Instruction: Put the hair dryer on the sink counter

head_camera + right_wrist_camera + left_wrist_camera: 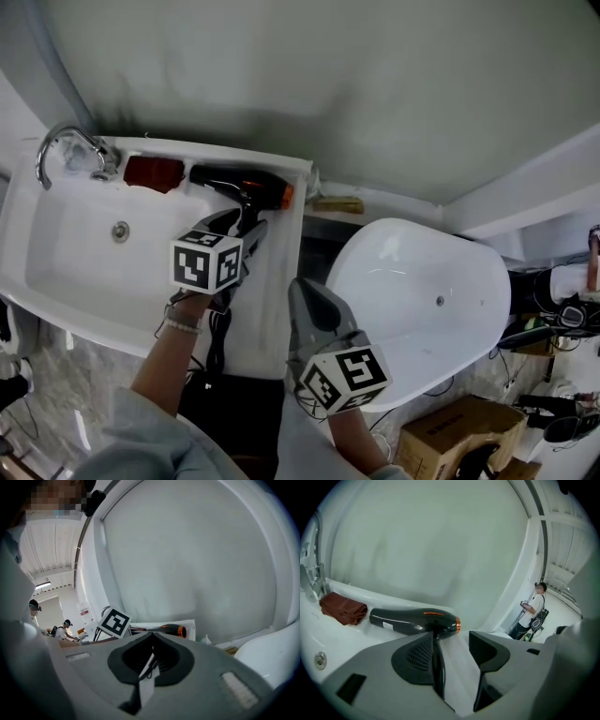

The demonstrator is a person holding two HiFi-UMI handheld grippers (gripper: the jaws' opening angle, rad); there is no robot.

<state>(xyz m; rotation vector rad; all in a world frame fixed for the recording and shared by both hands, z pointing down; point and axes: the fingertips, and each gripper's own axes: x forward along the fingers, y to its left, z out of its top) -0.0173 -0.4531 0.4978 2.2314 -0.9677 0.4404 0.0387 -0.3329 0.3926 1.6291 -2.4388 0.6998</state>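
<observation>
The black hair dryer (242,186) with an orange nozzle ring lies on its side on the white sink counter (281,281), at the back beside the wall. Its handle points toward me and its cord (217,337) hangs over the counter's front. My left gripper (239,230) hovers over the handle, open; in the left gripper view the handle of the dryer (412,620) runs down between the jaws of this gripper (452,653), close to the left pad, with the right pad apart from it. My right gripper (305,295) is shut and empty, right of the counter; its view shows the dryer (164,629) beyond its closed tips (152,651).
A folded dark red cloth (155,173) lies left of the dryer, by the chrome faucet (70,150) and the basin (94,253). A white bathtub (422,300) stands to the right, with a cardboard box (450,436) near it. A person (532,611) stands far off.
</observation>
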